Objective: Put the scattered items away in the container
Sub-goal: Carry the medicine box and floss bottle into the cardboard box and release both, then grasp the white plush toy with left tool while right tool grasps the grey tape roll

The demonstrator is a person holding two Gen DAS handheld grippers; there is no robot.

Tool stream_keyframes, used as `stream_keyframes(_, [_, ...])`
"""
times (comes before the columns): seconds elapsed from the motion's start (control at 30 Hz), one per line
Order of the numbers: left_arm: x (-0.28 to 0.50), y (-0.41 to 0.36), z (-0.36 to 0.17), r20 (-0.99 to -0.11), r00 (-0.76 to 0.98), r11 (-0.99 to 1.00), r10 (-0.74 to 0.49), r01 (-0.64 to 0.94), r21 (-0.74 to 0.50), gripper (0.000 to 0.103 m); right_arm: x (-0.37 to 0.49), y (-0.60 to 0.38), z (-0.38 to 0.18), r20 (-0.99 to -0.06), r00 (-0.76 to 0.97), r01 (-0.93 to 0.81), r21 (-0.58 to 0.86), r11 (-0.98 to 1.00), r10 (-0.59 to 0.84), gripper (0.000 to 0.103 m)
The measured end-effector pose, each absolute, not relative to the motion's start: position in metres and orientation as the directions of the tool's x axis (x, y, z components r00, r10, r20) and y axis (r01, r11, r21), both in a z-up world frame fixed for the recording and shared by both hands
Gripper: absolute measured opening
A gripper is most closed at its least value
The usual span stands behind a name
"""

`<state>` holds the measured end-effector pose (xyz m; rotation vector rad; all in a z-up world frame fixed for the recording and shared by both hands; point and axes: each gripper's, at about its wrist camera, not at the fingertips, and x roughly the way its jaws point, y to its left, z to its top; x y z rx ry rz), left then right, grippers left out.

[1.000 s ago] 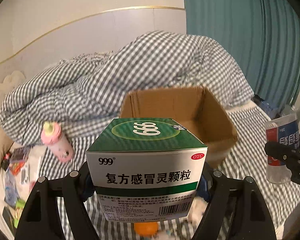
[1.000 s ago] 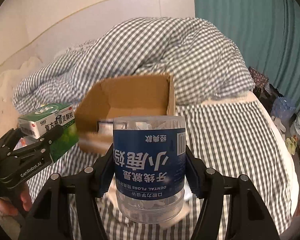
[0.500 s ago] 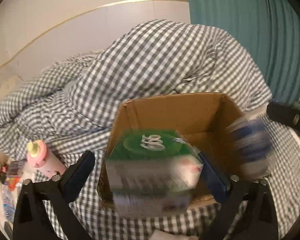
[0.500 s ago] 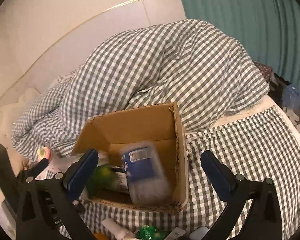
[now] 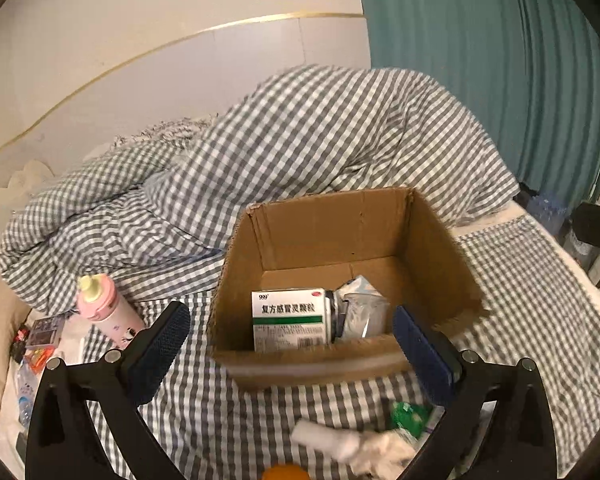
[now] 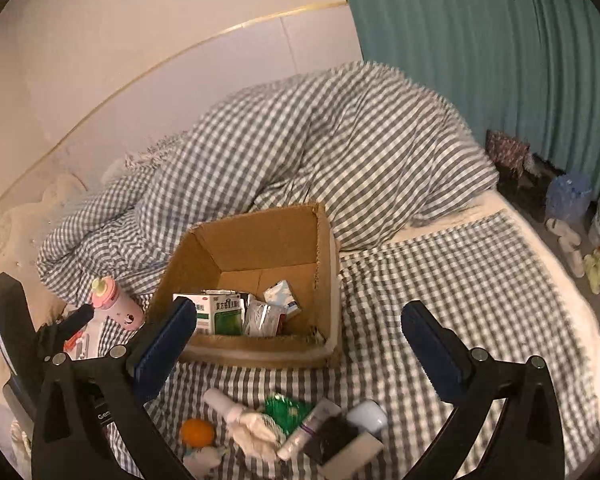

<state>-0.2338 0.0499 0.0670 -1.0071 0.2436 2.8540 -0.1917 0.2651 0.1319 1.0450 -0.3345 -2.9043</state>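
Observation:
An open cardboard box (image 5: 432, 240) (image 6: 324, 248) stands on the checked bed. Inside lie a green-and-white 999 medicine box (image 5: 290, 318) (image 6: 220, 314), a clear jar (image 5: 360, 314) and foil packets (image 6: 282, 296). My left gripper (image 5: 292, 356) is open and empty, just in front of the box. My right gripper (image 6: 300, 344) is open and empty, above the box's near edge. Loose items lie in front of the box: an orange ball (image 6: 197, 432), a white tube (image 6: 224, 402), a green packet (image 6: 286, 410), a white case (image 6: 367, 418).
A pink bottle (image 5: 104, 312) (image 6: 118, 306) stands left of the box beside small packets (image 5: 40, 340). A heaped checked duvet (image 5: 300, 152) lies behind the box. A teal curtain (image 6: 480, 60) hangs at the right, with clutter on the floor (image 6: 572, 208).
Both grippers opened and let go: the 999 box and the blue-labelled jar dropped into the cardboard box. Both grippers then pulled back and up, empty.

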Motion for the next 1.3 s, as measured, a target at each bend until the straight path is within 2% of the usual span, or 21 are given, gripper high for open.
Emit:
stream_keyframes(0.23, [-0.161, 0.053, 0.110, -0.572, -0.817, -0.981, 0.065, -0.159, 0.115, 0.103, -0.120, 0.260, 0.165, -0.577, -0.814, -0.041, 0.179, -0.983, -0.071, 0.103])
stream_keyframes(0.4, [-0.112, 0.051, 0.115, -0.537, -0.840, -0.981, 0.080, -0.162, 0.108, 0.103, -0.083, 0.259, 0.152, -0.589, -0.808, -0.067, 0.154, -0.986, -0.037, 0.103])
stream_keyframes(0.73, [-0.060, 0.033, 0.035, -0.601, -0.798, -0.991, 0.044, -0.109, 0.073, 0.103, -0.046, 0.276, 0.063, -0.695, -0.719, -0.144, 0.168, -0.975, -0.013, 0.103])
stream_keyframes(0.87, [-0.058, 0.018, -0.003, -0.667, -0.744, -0.997, 0.035, -0.068, 0.024, 0.103, -0.051, 0.288, 0.030, -0.760, -0.650, -0.204, 0.175, -0.963, 0.000, 0.103])
stream_keyframes(0.93, [-0.063, 0.013, -0.015, -0.699, -0.715, -0.999, 0.028, -0.051, 0.012, 0.103, -0.054, 0.293, 0.023, -0.772, -0.636, -0.225, 0.178, -0.958, 0.006, 0.103])
stream_keyframes(1.3, [-0.083, -0.005, -0.051, -0.739, -0.674, -1.000, -0.011, -0.002, 0.017, 0.103, -0.083, 0.287, -0.013, -0.822, -0.570, -0.232, 0.149, -0.961, 0.010, 0.103])
